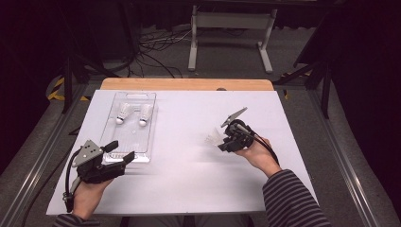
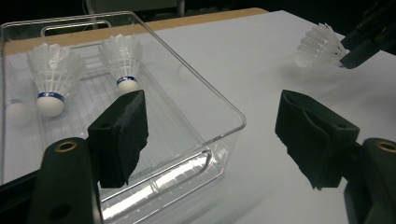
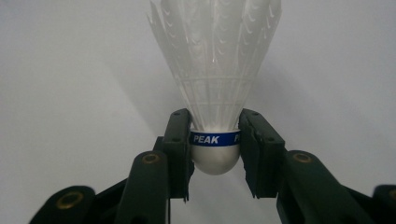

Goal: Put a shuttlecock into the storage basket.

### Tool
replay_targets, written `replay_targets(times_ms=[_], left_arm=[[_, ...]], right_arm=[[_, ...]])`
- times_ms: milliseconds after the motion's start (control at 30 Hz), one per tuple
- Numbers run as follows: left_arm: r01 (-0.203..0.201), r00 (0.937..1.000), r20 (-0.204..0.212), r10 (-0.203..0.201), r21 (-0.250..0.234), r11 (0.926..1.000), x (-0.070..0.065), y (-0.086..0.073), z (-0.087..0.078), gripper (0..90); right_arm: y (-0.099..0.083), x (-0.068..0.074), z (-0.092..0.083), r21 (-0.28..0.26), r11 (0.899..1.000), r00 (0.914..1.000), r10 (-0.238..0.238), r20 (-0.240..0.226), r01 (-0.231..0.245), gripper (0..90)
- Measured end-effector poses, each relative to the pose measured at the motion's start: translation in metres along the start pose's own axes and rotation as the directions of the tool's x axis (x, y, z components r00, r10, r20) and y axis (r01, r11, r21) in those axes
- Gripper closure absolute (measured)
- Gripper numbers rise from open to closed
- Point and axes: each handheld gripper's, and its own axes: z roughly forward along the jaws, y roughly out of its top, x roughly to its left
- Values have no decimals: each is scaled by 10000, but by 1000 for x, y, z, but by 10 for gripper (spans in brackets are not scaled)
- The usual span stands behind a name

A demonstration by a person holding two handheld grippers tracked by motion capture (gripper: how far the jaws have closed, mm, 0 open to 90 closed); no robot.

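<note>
My right gripper [image 3: 215, 149] is shut on a white shuttlecock [image 3: 215, 70], its pads pressing the cork base at the blue band, feathers pointing away. In the high view this shuttlecock [image 1: 213, 138] hangs just above the white table right of centre, held by the right gripper [image 1: 222, 143]. From the left gripper view the same shuttlecock [image 2: 320, 46] appears at the far right. Two more shuttlecocks [image 1: 124, 112] [image 1: 145, 114] lie inside a clear plastic tray [image 1: 116, 156] at the left. My left gripper [image 1: 119, 152] stands open over the tray's near edge, nothing between its fingers [image 2: 122, 135].
The white table top [image 1: 189, 179] spans the scene, with a wooden strip [image 1: 187, 84] along its far edge. Black cables and a white stand [image 1: 231, 28] sit on the floor beyond. Dark frame rails run along both sides.
</note>
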Motion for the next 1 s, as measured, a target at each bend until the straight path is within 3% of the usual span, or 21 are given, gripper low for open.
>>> replay_targets(times_ms=[433, 767, 1000], left_arm=[[-207, 9988, 453, 201, 135, 9997, -10, 7, 17, 268], [-568, 9937, 984, 542, 241, 9981, -20, 14, 29, 271], [-641, 9925, 1063, 601, 349, 9973, -24, 16, 35, 294]], right_arm=[[10, 13, -2, -94, 9989, 9988, -466, -151, 465, 658], [22, 27, -4, -238, 9957, 9955, -899, -304, 892, 658], [28, 35, -5, -269, 9930, 9924, -1161, -414, 1150, 658]])
